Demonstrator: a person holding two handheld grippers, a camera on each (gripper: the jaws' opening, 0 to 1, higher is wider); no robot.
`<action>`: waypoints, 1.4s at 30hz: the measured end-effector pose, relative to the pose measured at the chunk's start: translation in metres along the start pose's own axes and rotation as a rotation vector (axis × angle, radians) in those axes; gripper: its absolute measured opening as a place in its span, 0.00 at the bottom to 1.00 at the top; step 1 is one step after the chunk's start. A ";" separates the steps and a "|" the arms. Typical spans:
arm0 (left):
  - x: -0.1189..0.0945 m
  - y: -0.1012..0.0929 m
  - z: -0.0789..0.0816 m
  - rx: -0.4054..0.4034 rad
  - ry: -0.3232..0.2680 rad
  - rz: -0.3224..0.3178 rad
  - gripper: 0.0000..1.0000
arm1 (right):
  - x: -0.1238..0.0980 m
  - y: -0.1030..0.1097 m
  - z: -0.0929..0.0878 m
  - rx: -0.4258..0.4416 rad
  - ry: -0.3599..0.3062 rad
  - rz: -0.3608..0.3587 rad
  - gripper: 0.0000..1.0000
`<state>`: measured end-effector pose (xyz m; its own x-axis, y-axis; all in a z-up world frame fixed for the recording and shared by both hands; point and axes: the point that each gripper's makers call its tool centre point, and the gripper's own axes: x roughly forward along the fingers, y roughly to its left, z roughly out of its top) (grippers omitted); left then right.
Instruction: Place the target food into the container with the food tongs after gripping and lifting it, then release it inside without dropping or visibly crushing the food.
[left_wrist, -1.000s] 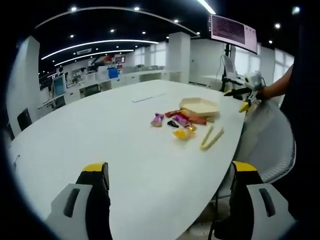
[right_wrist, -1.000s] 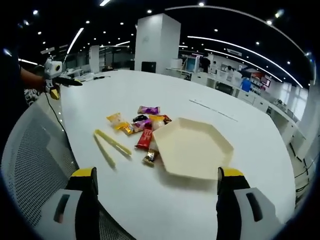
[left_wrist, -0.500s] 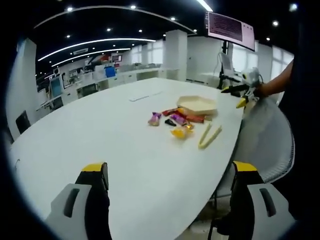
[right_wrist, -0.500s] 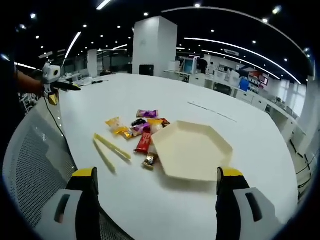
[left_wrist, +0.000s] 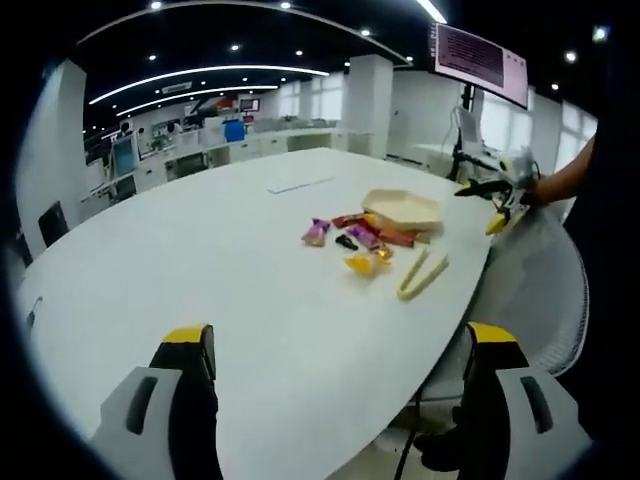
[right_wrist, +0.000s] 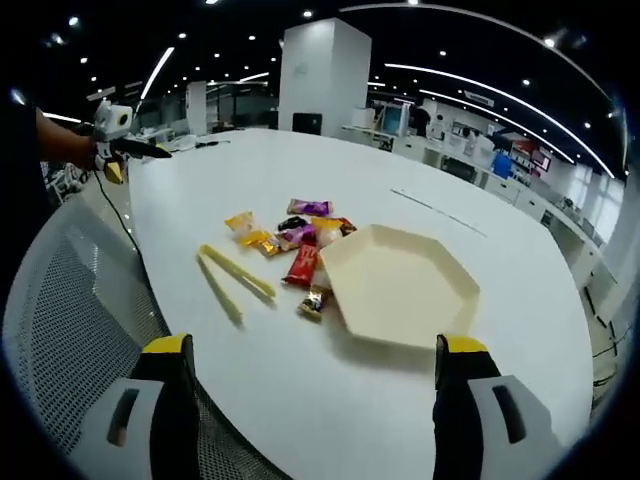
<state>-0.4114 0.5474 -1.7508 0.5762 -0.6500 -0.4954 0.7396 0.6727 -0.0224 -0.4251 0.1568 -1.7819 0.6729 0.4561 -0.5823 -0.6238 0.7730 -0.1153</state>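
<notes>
left gripper jaws apart, empty | right gripper jaws apart, empty | pale yellow plastic tongs untouched beside wrapped snacks by cream hexagonal tray | risk: thin tongs mis-gripped, snack dropped or crushed

Each hand-held gripper had two pale grey jaws with a slot-shaped opening, dark inner faces and yellow tips: the left hand-held gripper and the right hand-held gripper looked alike. Seen from across the counter, each carried a white box on top and a yellow part beneath.
</notes>
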 end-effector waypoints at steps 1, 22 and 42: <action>0.000 0.001 -0.001 -0.006 0.003 0.004 0.99 | 0.000 -0.001 0.001 -0.010 -0.001 -0.002 0.97; 0.016 -0.005 0.025 0.075 -0.027 -0.075 0.99 | 0.010 0.009 0.089 -0.204 -0.093 0.214 0.96; 0.018 -0.013 0.021 0.064 -0.009 -0.134 0.97 | 0.059 0.057 0.054 -0.368 0.016 0.376 0.72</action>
<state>-0.4033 0.5195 -1.7413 0.4742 -0.7357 -0.4836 0.8304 0.5563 -0.0322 -0.3998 0.2516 -1.7794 0.3712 0.6636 -0.6495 -0.9214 0.3499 -0.1691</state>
